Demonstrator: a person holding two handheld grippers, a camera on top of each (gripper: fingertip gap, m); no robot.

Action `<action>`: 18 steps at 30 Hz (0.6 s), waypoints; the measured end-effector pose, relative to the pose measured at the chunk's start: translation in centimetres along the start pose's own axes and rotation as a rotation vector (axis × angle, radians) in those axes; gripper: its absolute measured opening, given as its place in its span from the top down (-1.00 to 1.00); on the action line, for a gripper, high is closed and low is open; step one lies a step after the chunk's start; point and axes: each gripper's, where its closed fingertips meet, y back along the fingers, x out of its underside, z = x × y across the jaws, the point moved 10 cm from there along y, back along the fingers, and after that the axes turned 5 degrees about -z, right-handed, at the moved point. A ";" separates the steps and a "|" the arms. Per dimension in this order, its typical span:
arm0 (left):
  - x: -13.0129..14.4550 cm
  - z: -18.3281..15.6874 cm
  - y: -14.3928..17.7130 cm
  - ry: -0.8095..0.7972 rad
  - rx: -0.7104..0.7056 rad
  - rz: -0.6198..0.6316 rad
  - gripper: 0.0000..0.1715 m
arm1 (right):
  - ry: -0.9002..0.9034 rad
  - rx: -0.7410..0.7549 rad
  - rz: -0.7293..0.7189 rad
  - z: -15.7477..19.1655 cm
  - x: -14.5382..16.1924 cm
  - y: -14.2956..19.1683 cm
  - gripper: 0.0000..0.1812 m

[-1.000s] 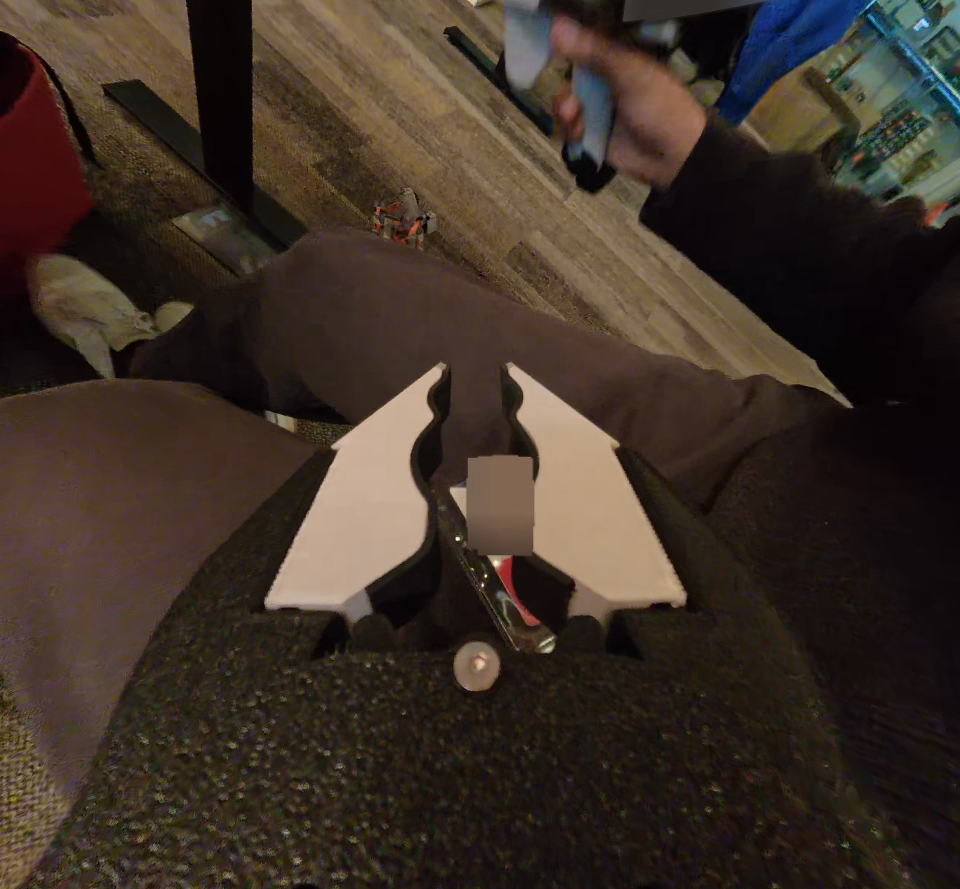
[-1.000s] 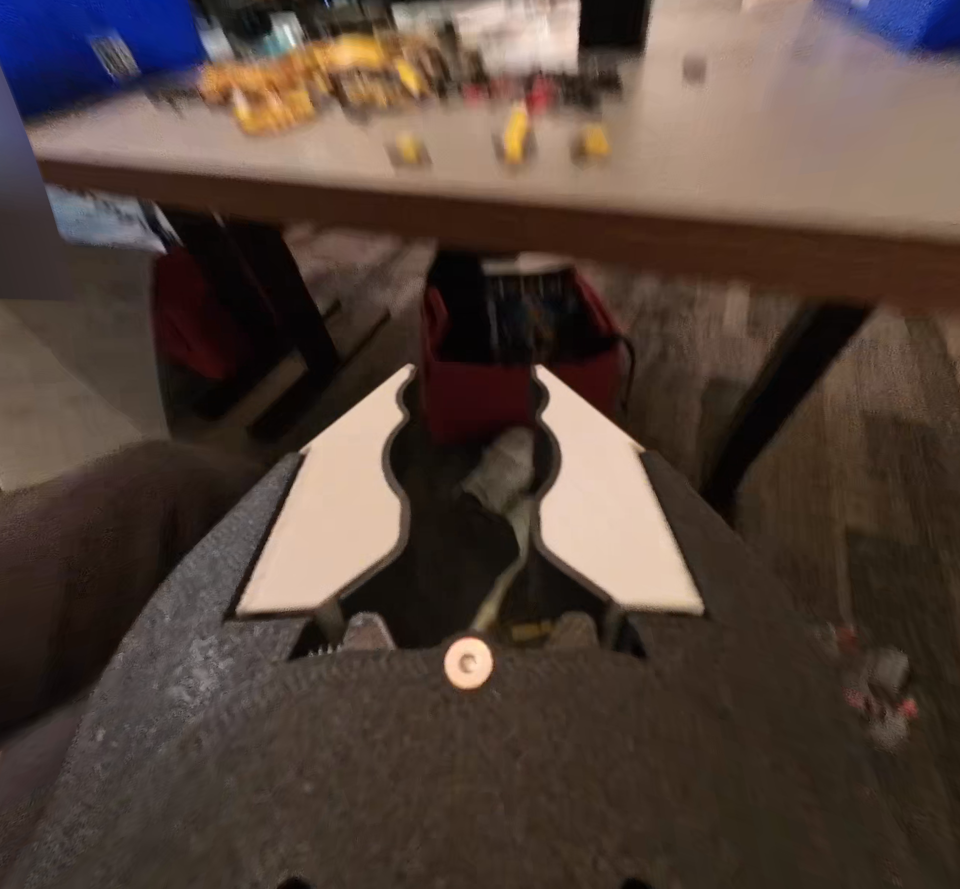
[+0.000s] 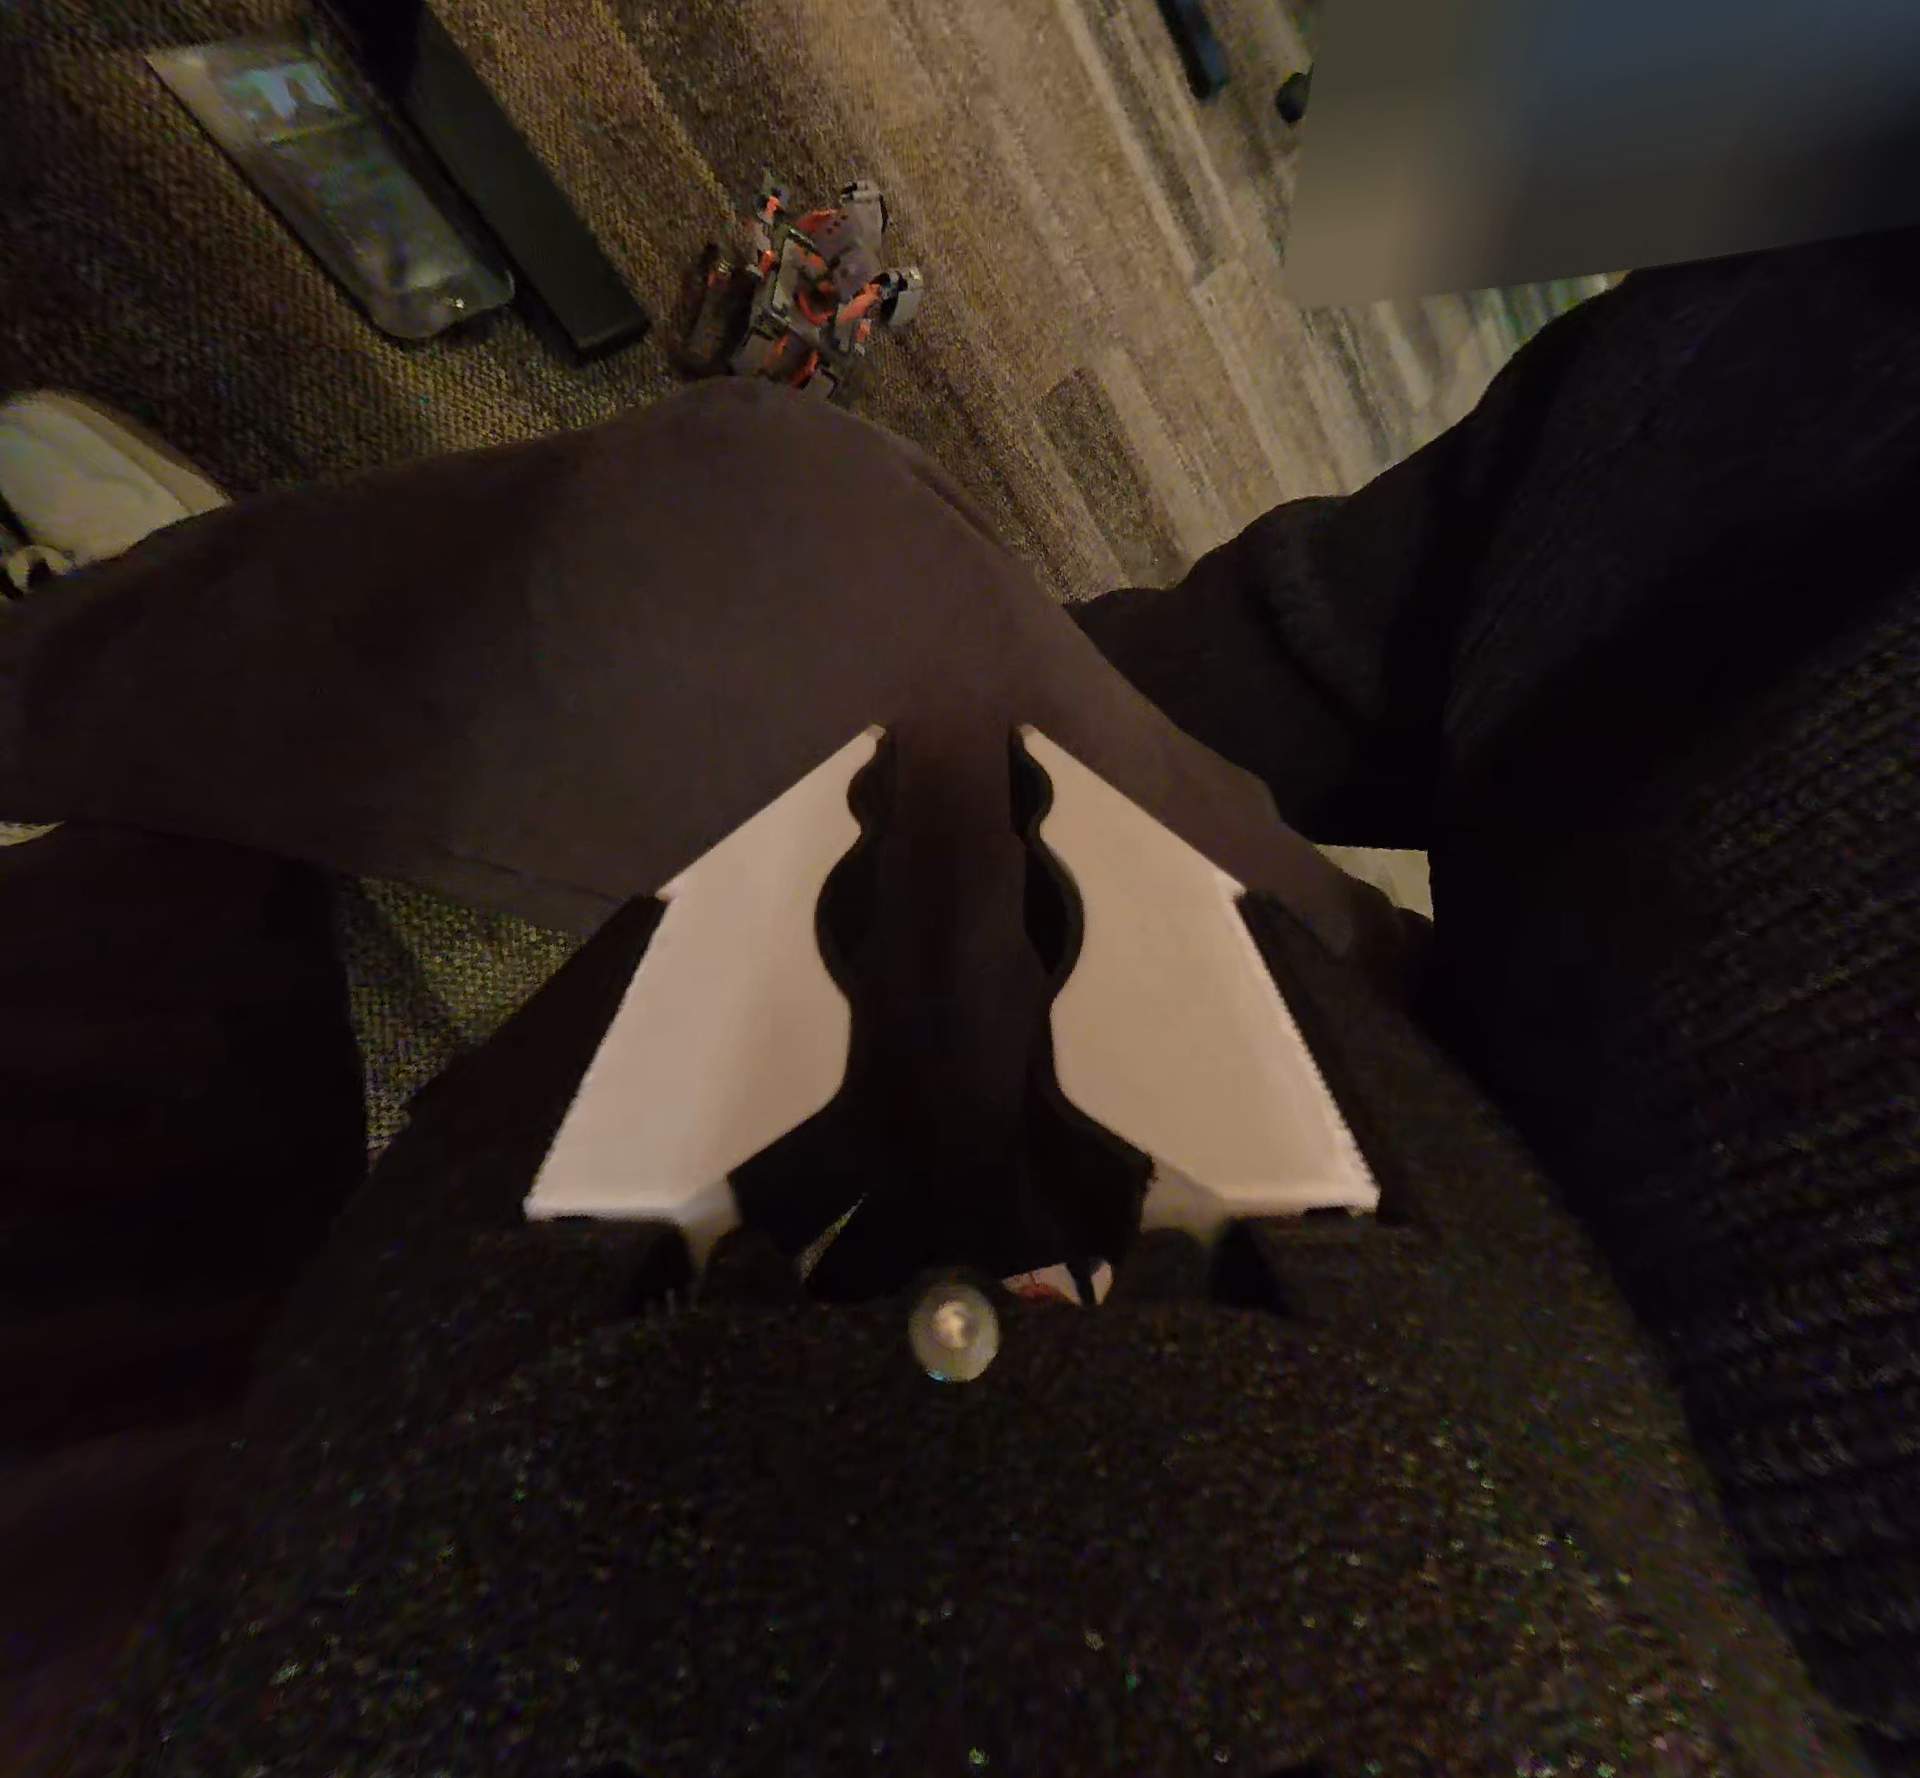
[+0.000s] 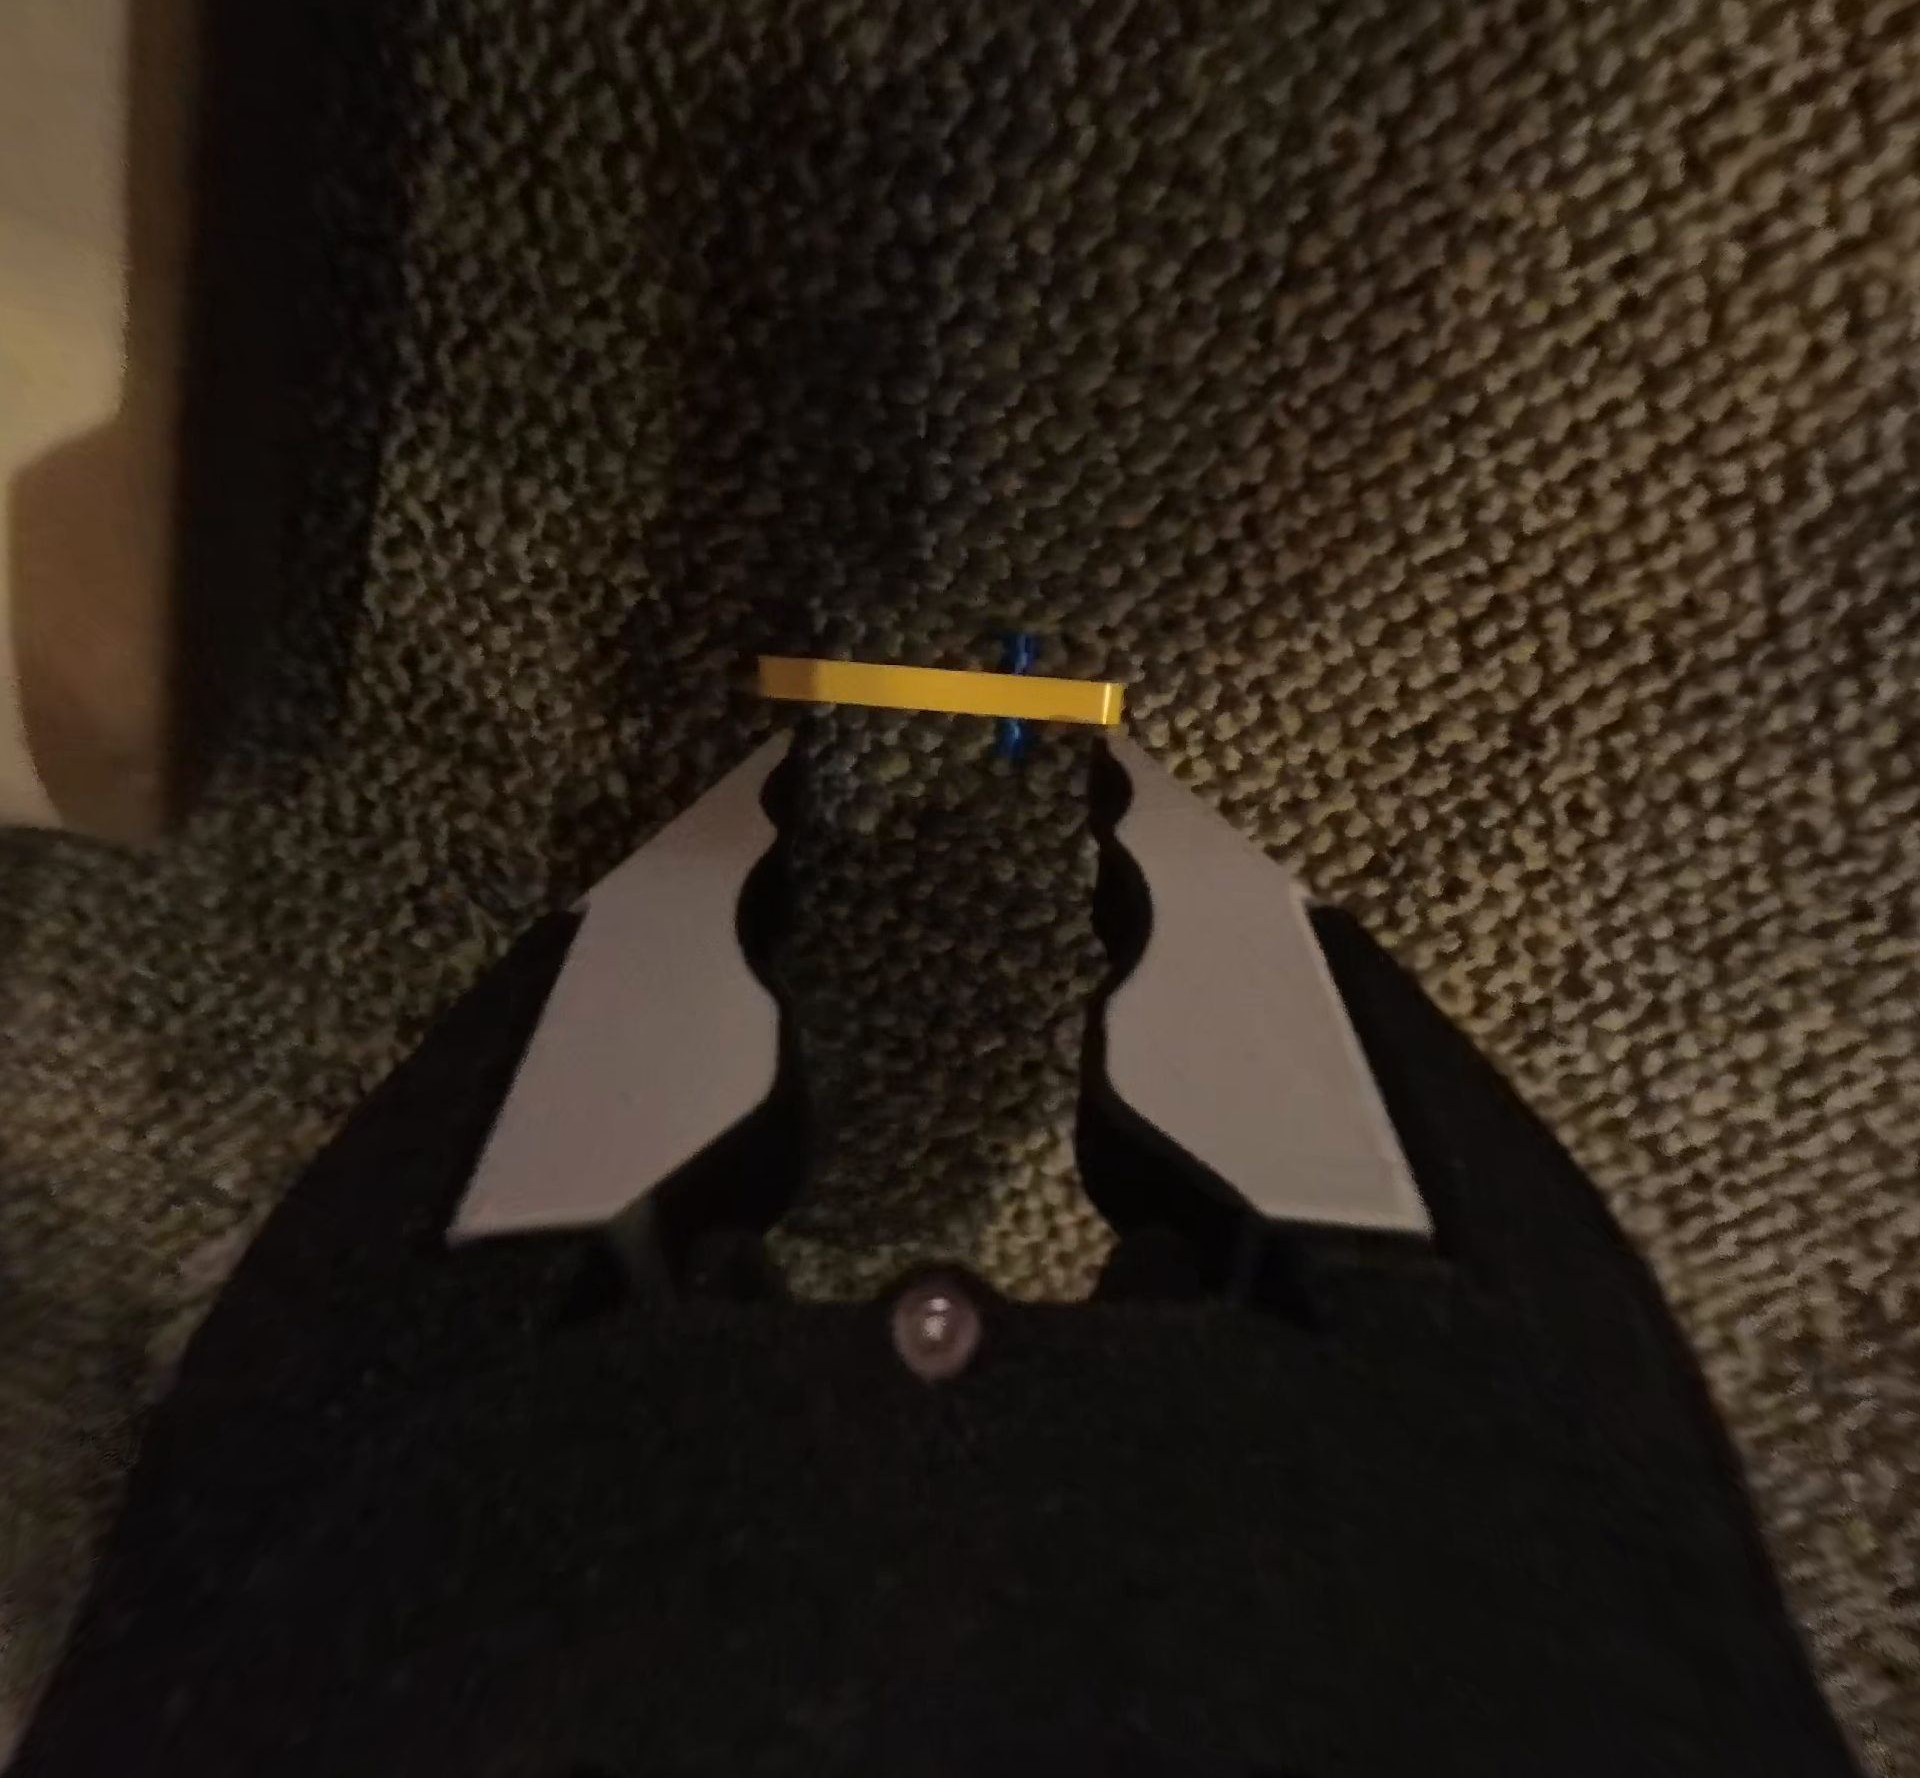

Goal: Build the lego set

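Observation:
In the right wrist view a flat yellow bar [image 4: 935,689] lies crosswise on the dark carpet [image 4: 1351,378], with a small blue pin [image 4: 1013,739] through it near its right end. My right gripper [image 4: 948,746] is open and low over the carpet. Its two white fingertips sit right at the bar's near edge, one by each end, and nothing is between the jaws. In the left wrist view my left gripper [image 3: 951,741] is narrowly open and empty. It hovers over a person's leg in dark trousers [image 3: 571,637].
A small grey and red brick model [image 3: 805,294] lies on the carpet beyond the leg. A black table foot [image 3: 499,170] and a clear plastic piece [image 3: 322,159] are at upper left. A dark knit sleeve [image 3: 1662,845] fills the right. A pale object [image 4: 62,378] stands at the far left.
My right gripper has swung from facing the table down to the carpet, opened wider, and now meets the yellow bar. The left view has tipped down toward the leg; the other hand has left it.

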 end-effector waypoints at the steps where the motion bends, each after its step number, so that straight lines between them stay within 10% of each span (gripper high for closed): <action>1: 0.1 0.0 0.0 -0.006 -0.004 0.005 0.74 | 0.065 -0.020 -0.012 0.1 -0.2 0.1 0.41; 12: 0.7 0.8 0.7 0.025 0.004 -0.024 0.74 | 0.786 -0.181 0.188 1.8 -3.1 -1.4 0.89; 18: -0.3 -1.2 2.6 -0.001 0.029 -0.106 0.74 | 0.259 -0.275 0.042 0.2 -7.5 5.3 1.00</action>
